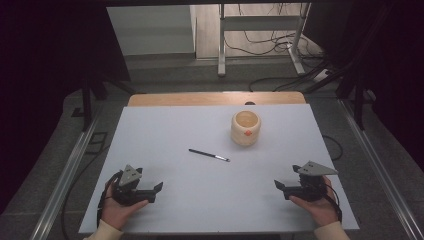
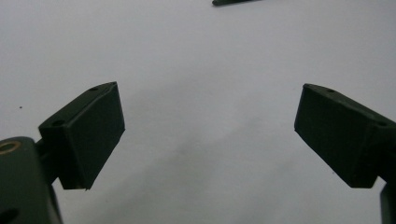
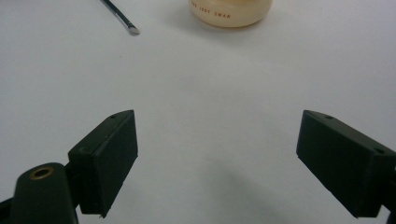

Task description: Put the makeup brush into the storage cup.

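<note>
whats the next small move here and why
Probably move the right tongs forward and inward toward the pen. Both the right and the left tongs are open, empty and resting near the table's front edge. The pen lies flat, apart from the cream cup, and in the right gripper view its silver tip lies ahead, so that side seems better placed.

lab recording bay | black curtains (image 1: 45, 75) | floor cables (image 1: 270, 42) | metal stand (image 1: 222, 45)
</note>
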